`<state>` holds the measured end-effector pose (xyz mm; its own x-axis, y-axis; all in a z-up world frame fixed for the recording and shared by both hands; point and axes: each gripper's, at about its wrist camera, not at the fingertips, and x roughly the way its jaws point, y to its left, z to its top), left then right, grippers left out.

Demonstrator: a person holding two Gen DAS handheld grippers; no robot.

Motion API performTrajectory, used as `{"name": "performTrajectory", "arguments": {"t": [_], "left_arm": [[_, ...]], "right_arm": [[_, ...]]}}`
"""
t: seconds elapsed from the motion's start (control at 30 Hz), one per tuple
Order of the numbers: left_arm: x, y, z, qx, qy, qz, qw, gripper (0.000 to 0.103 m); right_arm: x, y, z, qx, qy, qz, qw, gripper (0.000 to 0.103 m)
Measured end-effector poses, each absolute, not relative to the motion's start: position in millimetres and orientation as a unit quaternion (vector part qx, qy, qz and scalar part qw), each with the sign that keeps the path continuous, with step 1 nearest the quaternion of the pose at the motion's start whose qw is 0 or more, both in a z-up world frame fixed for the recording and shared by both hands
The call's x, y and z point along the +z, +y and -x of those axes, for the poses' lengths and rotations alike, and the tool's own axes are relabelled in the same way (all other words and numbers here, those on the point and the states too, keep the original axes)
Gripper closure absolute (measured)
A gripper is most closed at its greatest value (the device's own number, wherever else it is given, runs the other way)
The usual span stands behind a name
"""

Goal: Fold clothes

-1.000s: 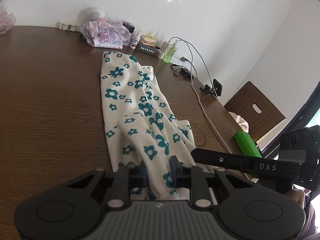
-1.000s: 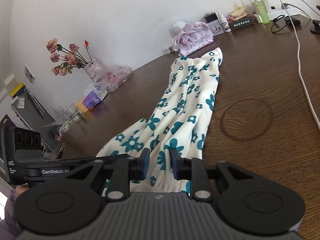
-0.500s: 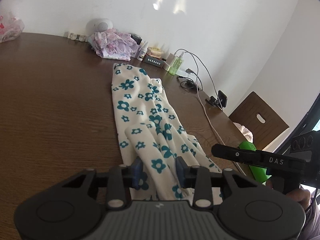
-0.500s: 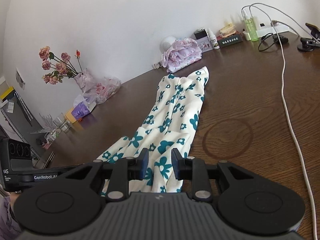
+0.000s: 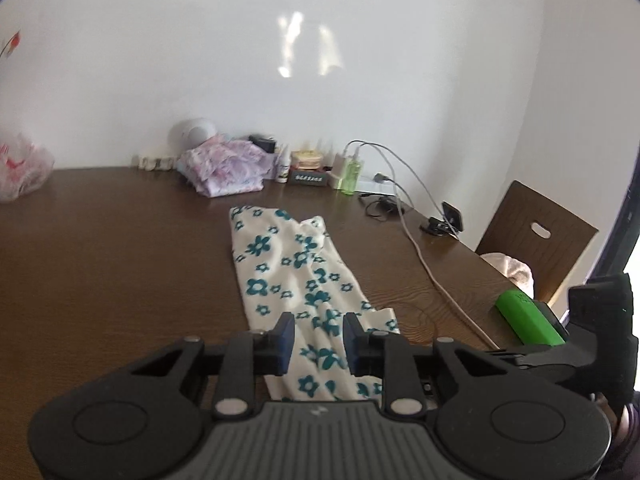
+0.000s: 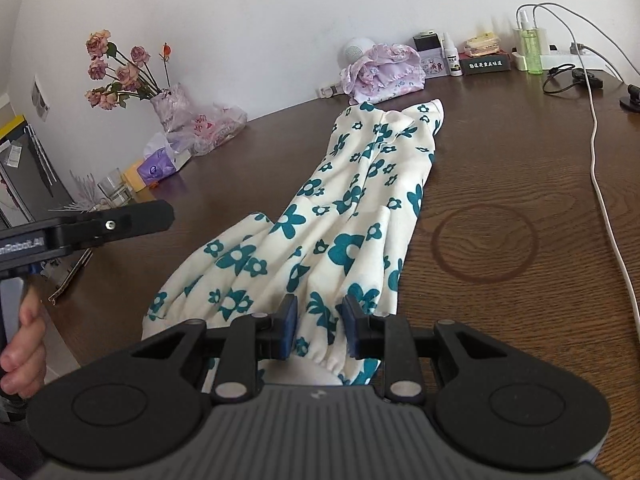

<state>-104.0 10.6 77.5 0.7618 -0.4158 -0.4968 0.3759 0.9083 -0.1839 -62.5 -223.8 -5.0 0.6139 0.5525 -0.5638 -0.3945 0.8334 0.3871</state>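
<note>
Not much to read here. The left hand-held gripper [image 6: 86, 226], poking in at the edge of the right wrist view, has white lettering on its black body, cut off so only "nRobot.AI" shows. The small black box [image 6: 485, 65] at the back of the table [image 6: 500, 160] carries a row of white Chinese characters, too small to make out.

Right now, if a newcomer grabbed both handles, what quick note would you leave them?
Left gripper: closed on the near end of the floral garment.
Right gripper: closed on the same end at its elastic edge.
Garment: stretched lengthwise on the brown table, far end lying flat, near end lifted.
Done: both grips secured.
Left: carry the near end over onto the far end, then smooth.
</note>
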Motion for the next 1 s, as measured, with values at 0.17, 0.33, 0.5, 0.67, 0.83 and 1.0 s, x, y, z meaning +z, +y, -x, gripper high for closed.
{"name": "performTrajectory", "arguments": {"t": [0.17,0.33,0.5,0.67,0.83,1.0], "left_arm": [[49.7,-13.5,94.6,-0.217,0.34,0.011,0.915,0.077],[32.7,-12.7,86.3,-0.213,0.364,0.027,0.906,0.068],[28.9,-6.3,84.3,-0.205,0.365,0.046,0.907,0.063],[30.6,-2.3,83.8,-0.198,0.359,0.063,0.91,0.063],[30.5,-0.3,82.5,-0.189,0.35,0.072,0.915,0.063],[33.3,4.2,84.0,-0.179,0.346,0.078,0.918,0.063]], "right_arm": [[-6.6,-226.0,65.6,0.265,0.349,-0.119,0.891,0.077],[-4.0,-230.4,69.8,0.264,0.345,-0.121,0.892,0.077],[-1.9,-230.7,70.4,0.263,0.342,-0.121,0.894,0.077],[5.8,-234.9,75.5,0.261,0.33,-0.12,0.899,0.077],[14.8,-239.9,82.2,0.277,0.319,-0.12,0.898,0.078],[8.0,-231.5,80.3,0.28,0.334,-0.112,0.893,0.078]]}}
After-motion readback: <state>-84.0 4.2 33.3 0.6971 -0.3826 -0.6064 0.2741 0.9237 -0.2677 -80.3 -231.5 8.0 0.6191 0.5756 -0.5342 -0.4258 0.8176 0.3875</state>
